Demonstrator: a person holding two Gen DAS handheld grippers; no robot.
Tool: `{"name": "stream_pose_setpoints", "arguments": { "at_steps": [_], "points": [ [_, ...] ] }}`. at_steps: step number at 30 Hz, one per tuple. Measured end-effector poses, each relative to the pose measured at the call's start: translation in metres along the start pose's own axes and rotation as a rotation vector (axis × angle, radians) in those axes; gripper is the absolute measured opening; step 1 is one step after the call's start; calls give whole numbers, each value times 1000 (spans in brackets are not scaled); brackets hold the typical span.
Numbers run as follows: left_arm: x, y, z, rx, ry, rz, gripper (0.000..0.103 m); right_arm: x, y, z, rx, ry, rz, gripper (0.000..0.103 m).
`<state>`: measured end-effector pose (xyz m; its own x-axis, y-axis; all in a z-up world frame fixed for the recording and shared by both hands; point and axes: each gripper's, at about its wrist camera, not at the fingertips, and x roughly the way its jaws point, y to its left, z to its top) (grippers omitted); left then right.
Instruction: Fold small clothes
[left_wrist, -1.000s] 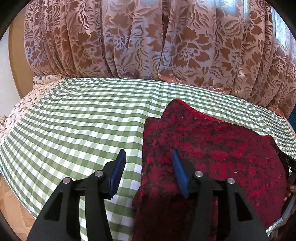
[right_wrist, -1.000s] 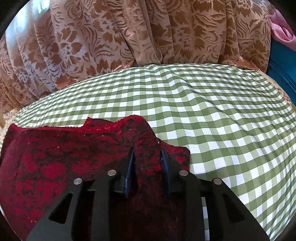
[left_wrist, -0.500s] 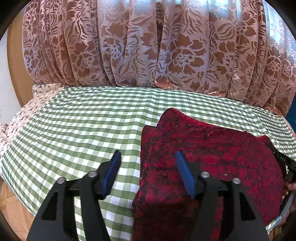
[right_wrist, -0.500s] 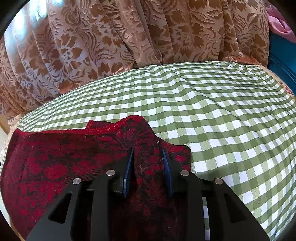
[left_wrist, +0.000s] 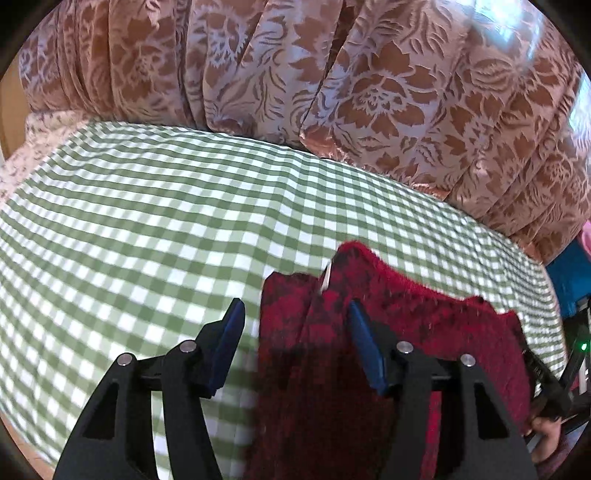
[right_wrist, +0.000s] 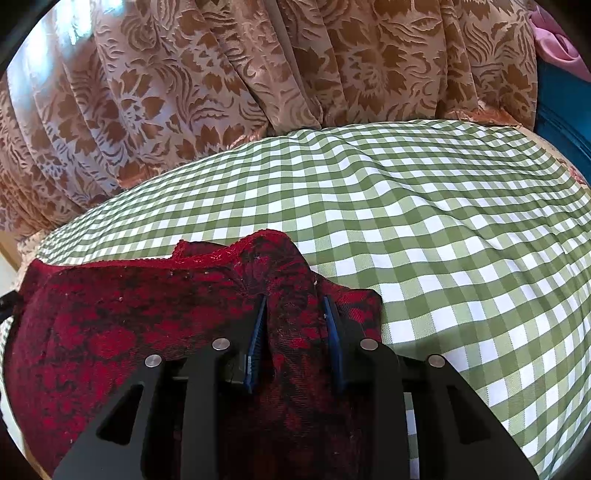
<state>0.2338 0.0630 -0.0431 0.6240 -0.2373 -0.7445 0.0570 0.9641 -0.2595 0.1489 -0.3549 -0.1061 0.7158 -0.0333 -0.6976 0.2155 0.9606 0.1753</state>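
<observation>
While the red-and-black garment (right_wrist: 147, 325) is lying on the green-checked surface (right_wrist: 443, 229) before the floral curtain (right_wrist: 221, 81), the right tongs (right_wrist: 295, 332) are pinching a raised fold of it; the left tongs (left_wrist: 295, 350) are closing, pads apart, the garment's left edge between them unpressed.

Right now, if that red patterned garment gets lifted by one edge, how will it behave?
The red garment will probably sag limply: it already bunches between the right gripper pads. It looks thick and textured, so likely grippy on the checked cloth.
</observation>
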Motion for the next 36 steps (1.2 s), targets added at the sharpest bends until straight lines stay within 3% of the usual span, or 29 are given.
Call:
{"name": "stream_pose_setpoints", "arguments": {
  "at_steps": [3, 4, 5, 6, 8, 9, 12, 15, 16, 18, 21, 22, 23, 25, 30, 31, 32, 33, 36],
  "points": [
    [15, -3, 9, -4, 32, -46, 56, 0, -1, 0, 9, 3, 10, 29],
    [20, -5, 11, -1, 44, -68, 42, 0, -2, 0, 11, 4, 13, 29],
    [27, -7, 12, -6, 70, -106, 17, 0, -1, 0, 14, 4, 16, 29],
    [28, -8, 13, -13, 80, -134, 16, 0, -2, 0, 15, 3, 18, 29],
    [12, -11, 12, -30, -1, -168, 14, -1, -2, 0, 15, -3, 17, 29],
    [-1, -15, 11, -20, -59, -183, 14, -3, -1, -1, 10, -19, 12, 29],
    [-10, -24, 8, 26, -141, -83, 14, -5, 5, -3, -12, -38, -16, 29],
    [36, -22, -2, 48, -82, 76, 14, 0, 8, -1, -24, -26, -37, 29],
    [54, -16, -9, 33, -39, 90, 15, 2, 9, -1, -25, -18, -40, 29],
    [61, -11, -13, -6, -50, 81, 17, 7, 8, 1, -14, -2, -30, 29],
    [57, -24, -12, 54, -53, 130, 21, 11, 2, 3, 16, 15, 4, 30],
    [54, -26, -11, 61, -53, 139, 26, 11, 0, 2, 25, 16, 17, 31],
    [48, -28, -9, 56, -62, 152, 40, 10, -1, 2, 34, 14, 26, 31],
    [25, -22, -3, 25, -105, 150, 53, 8, -2, 2, 40, 8, 33, 32],
    [-40, -24, -13, 70, -240, 125, 53, -3, -1, 10, 33, 18, 34, 39],
    [-49, -25, -17, 85, -258, 116, 53, -10, 1, 12, 18, 6, 15, 47],
    [-59, -25, -22, 105, -273, 99, 53, -17, 4, 14, 4, -17, -15, 67],
    [-68, -28, -30, 125, -280, 76, 53, -29, 8, 16, -9, -57, -45, 74],
    [-80, -36, -55, 187, -272, 35, 54, -60, 27, 21, -67, -123, -12, 75]
  ]
}}
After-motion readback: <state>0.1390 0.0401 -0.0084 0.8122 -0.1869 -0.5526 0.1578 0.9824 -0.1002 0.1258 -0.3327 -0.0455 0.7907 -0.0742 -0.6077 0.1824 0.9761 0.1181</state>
